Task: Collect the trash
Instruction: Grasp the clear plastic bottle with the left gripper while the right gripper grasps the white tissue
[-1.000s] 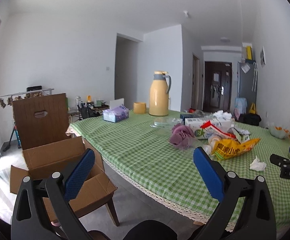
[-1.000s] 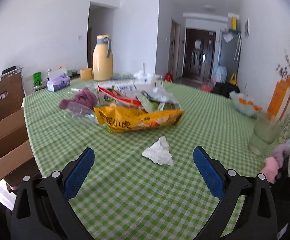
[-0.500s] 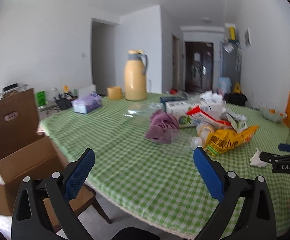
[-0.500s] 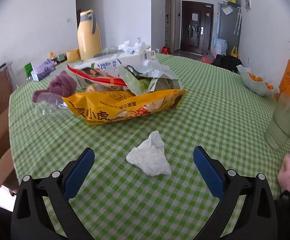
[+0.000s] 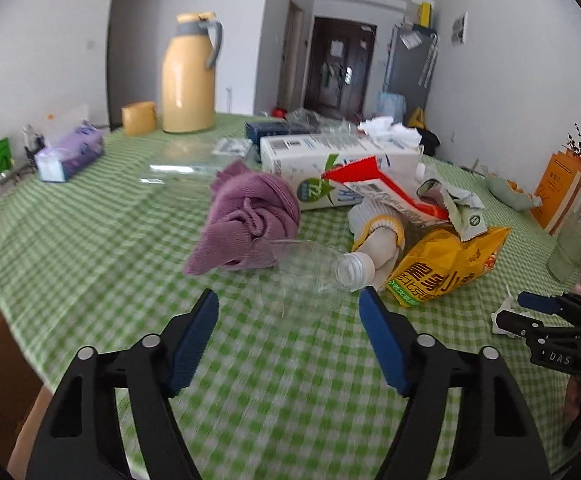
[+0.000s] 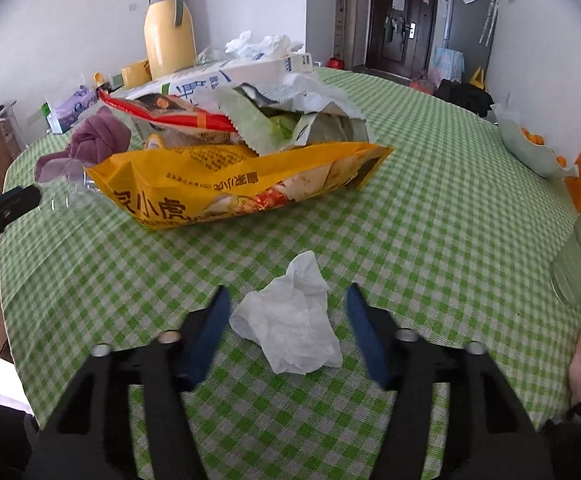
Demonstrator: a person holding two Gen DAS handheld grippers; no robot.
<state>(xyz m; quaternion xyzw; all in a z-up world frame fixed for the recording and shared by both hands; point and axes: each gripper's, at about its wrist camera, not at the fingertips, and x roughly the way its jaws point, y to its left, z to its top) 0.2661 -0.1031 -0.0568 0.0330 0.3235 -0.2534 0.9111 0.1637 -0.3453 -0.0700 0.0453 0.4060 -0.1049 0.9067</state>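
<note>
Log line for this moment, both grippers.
left gripper: closing, empty, facing clear bottle | right gripper: closing around crumpled tissue, pads not touching

Both grippers (image 5: 288, 312) (image 6: 286, 312) lower, jaws narrower

A woven cloth tablecloth (image 6: 430, 208) carries crinkled white paper tissue (image 6: 290, 320), a glossy yellow plastic snack bag (image 6: 230, 184) and a clear plastic bottle (image 5: 310, 266) — beside soft, matt purple cloth (image 5: 246, 220).
</note>
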